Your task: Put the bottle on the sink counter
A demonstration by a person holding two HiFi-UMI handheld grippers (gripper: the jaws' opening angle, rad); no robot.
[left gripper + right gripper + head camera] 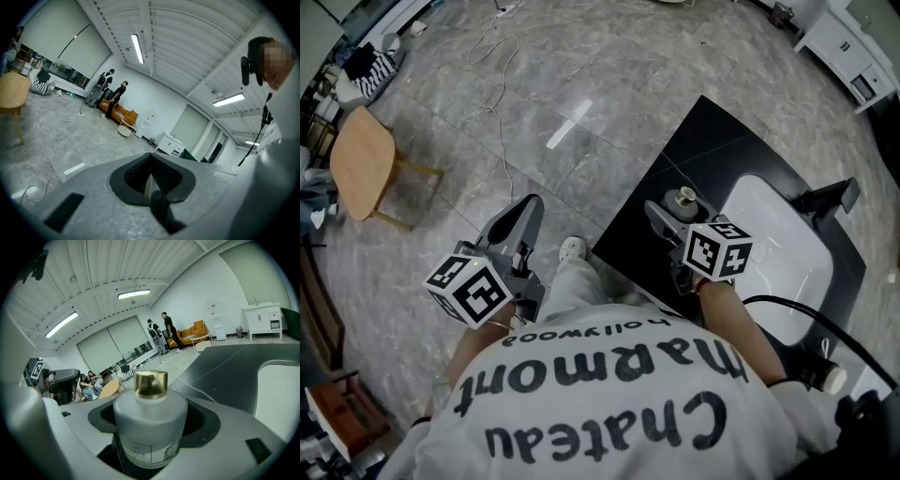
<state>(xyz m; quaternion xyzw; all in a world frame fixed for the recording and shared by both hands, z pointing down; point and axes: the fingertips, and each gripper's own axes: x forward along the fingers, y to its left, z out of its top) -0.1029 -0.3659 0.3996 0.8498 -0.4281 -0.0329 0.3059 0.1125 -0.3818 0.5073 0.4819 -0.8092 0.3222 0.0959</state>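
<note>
A frosted grey bottle [685, 198] with a gold cap stands upright between the jaws of my right gripper [672, 212], which is shut on it. In the right gripper view the bottle [149, 425] fills the middle, label toward the camera. It is held above the near left part of the black sink counter [675, 155], left of the white basin [773, 258]; whether its base touches the counter is hidden. My left gripper [525, 211] hangs over the floor left of the counter, its jaws together and nothing in them [150, 159].
A black faucet [830, 197] sits at the basin's far side. A wooden stool [361, 159] and loose cables [499, 112] are on the marble floor to the left. A white cabinet [848, 47] is at the far right. People stand far off [115, 96].
</note>
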